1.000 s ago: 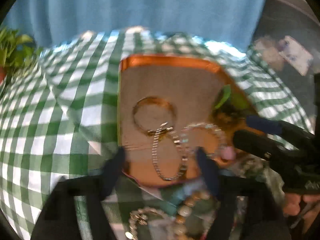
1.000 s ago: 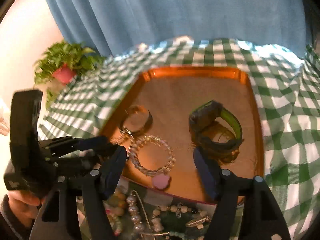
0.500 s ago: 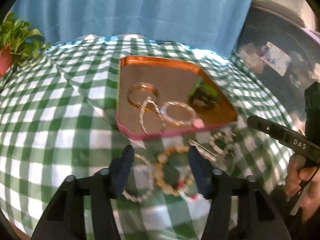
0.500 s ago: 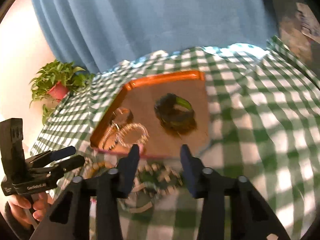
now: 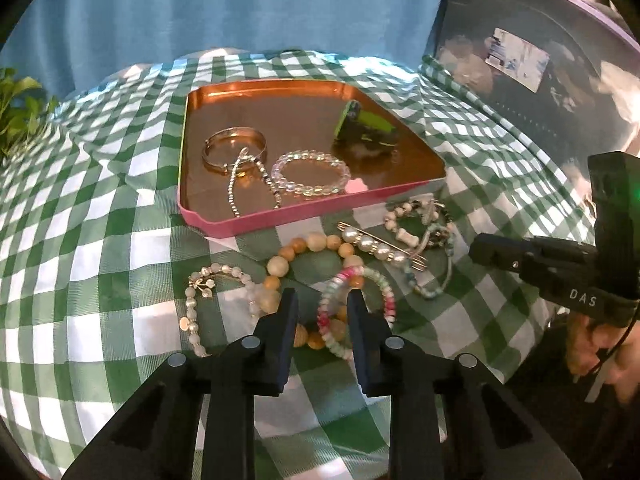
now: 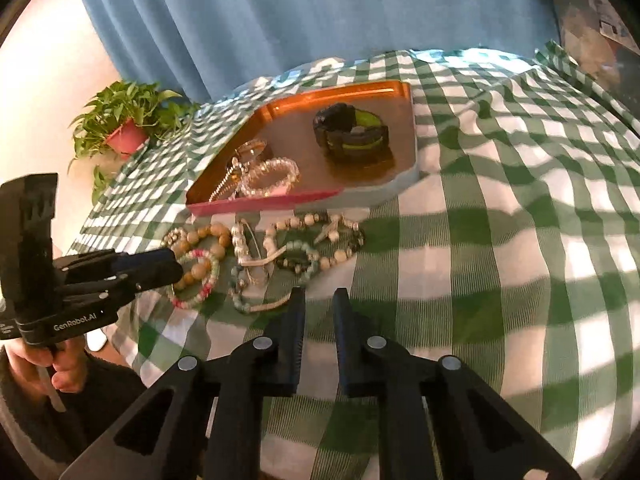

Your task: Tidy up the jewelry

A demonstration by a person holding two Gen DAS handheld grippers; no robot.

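Left gripper [image 5: 322, 308]: angled down over loose bead bracelets [image 5: 352, 308] beside orange tray [image 5: 304, 210] on the desk; jaws closing, nothing gripped. Right gripper [image 6: 318, 306]: angled down over checked cloth [image 6: 500, 240], jaws closing, empty.

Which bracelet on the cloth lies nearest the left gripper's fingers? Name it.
The pink, white and green beaded bracelet: it lies right at the left gripper, which is closing with nothing gripped. The wooden-bead bracelet and pearl bracelet lie further off.

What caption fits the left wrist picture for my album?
Left hand-held gripper, closing on nothing, above beaded bracelets on the checked cloth, before a tray of jewelry.
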